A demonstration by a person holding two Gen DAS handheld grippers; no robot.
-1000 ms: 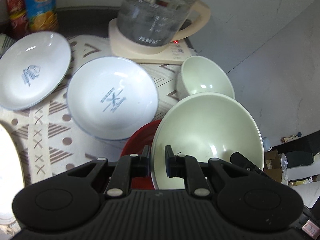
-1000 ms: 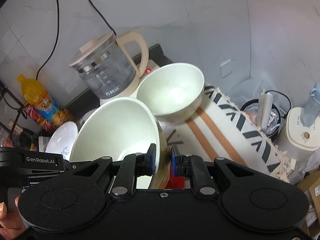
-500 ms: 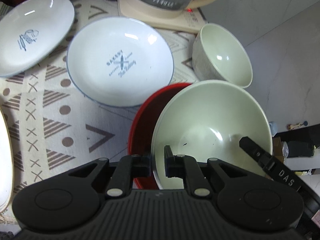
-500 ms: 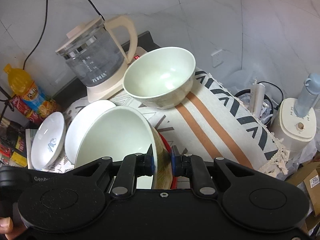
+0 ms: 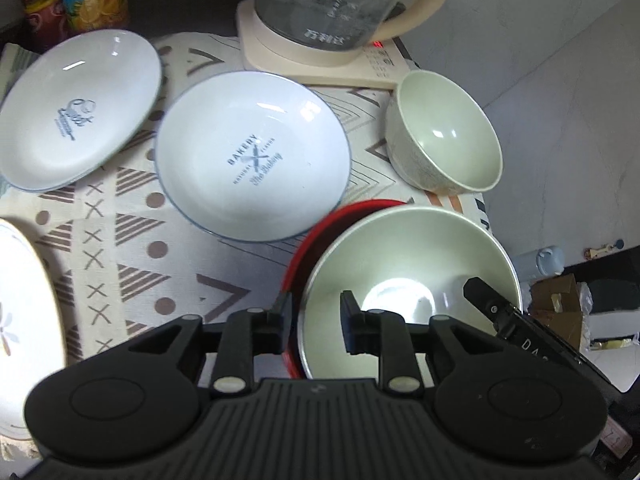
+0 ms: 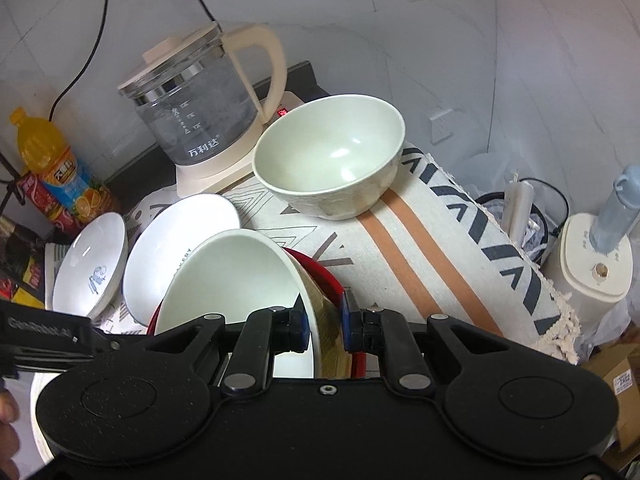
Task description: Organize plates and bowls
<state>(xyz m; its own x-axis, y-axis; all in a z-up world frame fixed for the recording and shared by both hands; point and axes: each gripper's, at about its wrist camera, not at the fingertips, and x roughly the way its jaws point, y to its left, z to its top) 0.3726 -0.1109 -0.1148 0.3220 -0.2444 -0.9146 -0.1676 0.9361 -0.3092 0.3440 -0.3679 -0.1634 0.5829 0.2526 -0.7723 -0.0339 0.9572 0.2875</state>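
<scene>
A large pale green bowl (image 5: 412, 276) sits inside a red bowl (image 5: 320, 232) on the patterned cloth. My left gripper (image 5: 314, 320) straddles the green bowl's near rim with its jaws slightly apart. My right gripper (image 6: 323, 324) straddles the same bowl's (image 6: 240, 280) right rim, its jaws a little apart too, with the red bowl (image 6: 320, 276) beneath. A smaller green bowl (image 5: 440, 132) stands behind; it also shows in the right wrist view (image 6: 332, 160). Two white plates (image 5: 252, 156) (image 5: 76, 108) lie to the left.
A glass kettle (image 6: 200, 100) on a cream base stands at the back. A juice bottle (image 6: 52, 168) stands at the back left. Another white plate (image 5: 20, 300) lies at the left edge. A cream appliance (image 6: 592, 264) sits off the table's right.
The green bowl has come down into the red bowl. Both grippers' jaws have widened a little around its rim.
</scene>
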